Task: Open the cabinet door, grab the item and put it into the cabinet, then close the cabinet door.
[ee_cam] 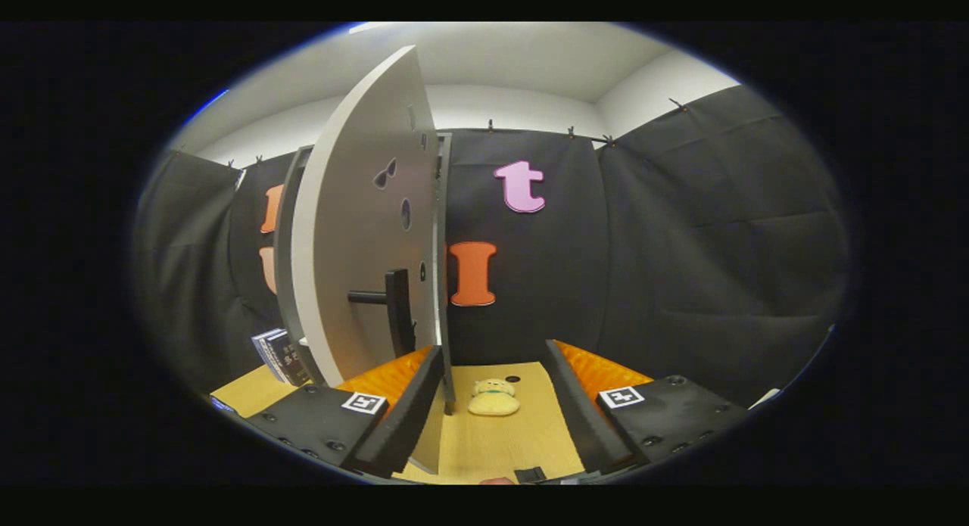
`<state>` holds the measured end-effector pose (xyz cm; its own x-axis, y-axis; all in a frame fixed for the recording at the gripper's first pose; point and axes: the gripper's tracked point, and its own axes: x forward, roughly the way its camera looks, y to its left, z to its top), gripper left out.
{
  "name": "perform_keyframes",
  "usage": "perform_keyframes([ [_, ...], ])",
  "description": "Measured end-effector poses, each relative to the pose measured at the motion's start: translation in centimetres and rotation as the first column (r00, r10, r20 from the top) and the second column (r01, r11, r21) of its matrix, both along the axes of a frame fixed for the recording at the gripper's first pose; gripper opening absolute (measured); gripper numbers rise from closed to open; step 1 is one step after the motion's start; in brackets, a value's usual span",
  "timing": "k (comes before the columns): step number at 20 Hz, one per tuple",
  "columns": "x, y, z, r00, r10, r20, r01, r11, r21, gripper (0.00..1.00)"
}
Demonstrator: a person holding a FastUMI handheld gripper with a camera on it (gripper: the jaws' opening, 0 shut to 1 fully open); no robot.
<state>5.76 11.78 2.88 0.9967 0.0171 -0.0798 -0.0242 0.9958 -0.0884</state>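
Tongs [492,412] open; door [363,231] ajar hides cabinet inside; toy [493,398] ahead.

Black cloth [681,231] hangs as the booth's wall across the middle and right of the frame, clipped along its top edge. Above it, a plain white room wall [651,83] and white ceiling [530,53] fill the upper part, evenly lit. A pale wooden surface [515,435] lies at bottom centre.

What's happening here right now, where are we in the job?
The cabinet door is swung open, its black handle facing the camera. The gripper is open and holds nothing. A small yellow plush toy lies on the wooden table between and just beyond the fingers, not yet grabbed.
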Motion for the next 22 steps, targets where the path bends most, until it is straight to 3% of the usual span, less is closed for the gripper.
perform_keyframes([
  [6,-0.5,3.2,-0.2,1.0,0.025,-0.004,-0.025,0.999,-0.021,0.87],
  [22,1.4,13.4,-2.3,0.968,0.246,-0.041,-0.244,0.969,0.038,0.88],
])
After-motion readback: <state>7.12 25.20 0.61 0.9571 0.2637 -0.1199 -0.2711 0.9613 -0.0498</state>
